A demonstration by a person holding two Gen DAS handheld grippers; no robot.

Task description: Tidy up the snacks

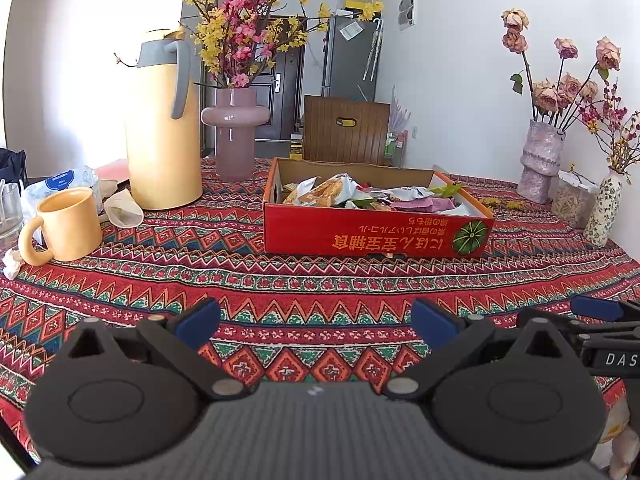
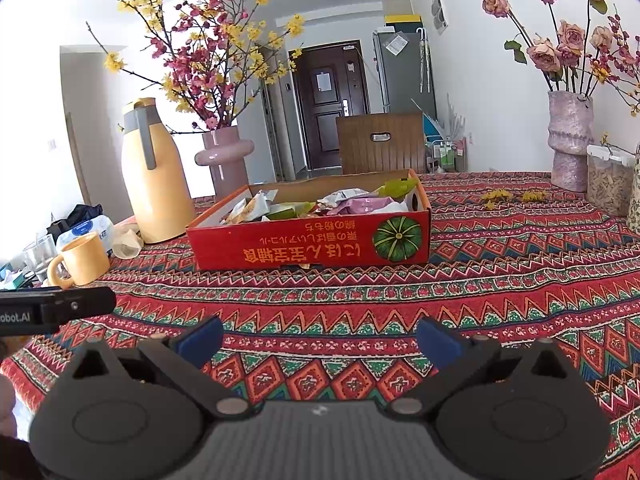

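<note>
Left wrist view: left gripper [image 1: 316, 322] low at 6 o'clock, blue-padded fingers [image 1: 198, 322] spread wide apart, nothing between them, only the patterned tablecloth [image 1: 320, 280] below. Red cardboard box [image 1: 376, 236] a little right of centre, toward 1 o'clock, open on top and filled with snack packets [image 1: 340, 192] — print on its front wall upside down, with a green pumpkin picture. Yellow thermos jug [image 1: 164, 128] at 10 o'clock, pink vase [image 1: 235, 136] with pink and yellow blossoms just beside it on the right. Yellow mug [image 1: 68, 226] at 9 o'clock, near a crumpled tissue. At 3 o'clock, part of the right gripper [image 1: 600, 320] at the frame edge.

Right wrist view: right gripper [image 2: 320, 344] at 6 o'clock, fingers also wide apart, empty. Same box [image 2: 312, 240] straight ahead toward 12 o'clock, well apart from the fingertips, packets [image 2: 356, 202] heaped inside. Thermos jug [image 2: 154, 176] at 10 o'clock, mug [image 2: 84, 260] at 9 o'clock. Mottled vase [image 2: 570, 140] with dried roses at 2 o'clock — a lidded clear container [image 2: 608, 180] touching or just beside it. Wooden chair back [image 2: 380, 144] behind the box.
</note>
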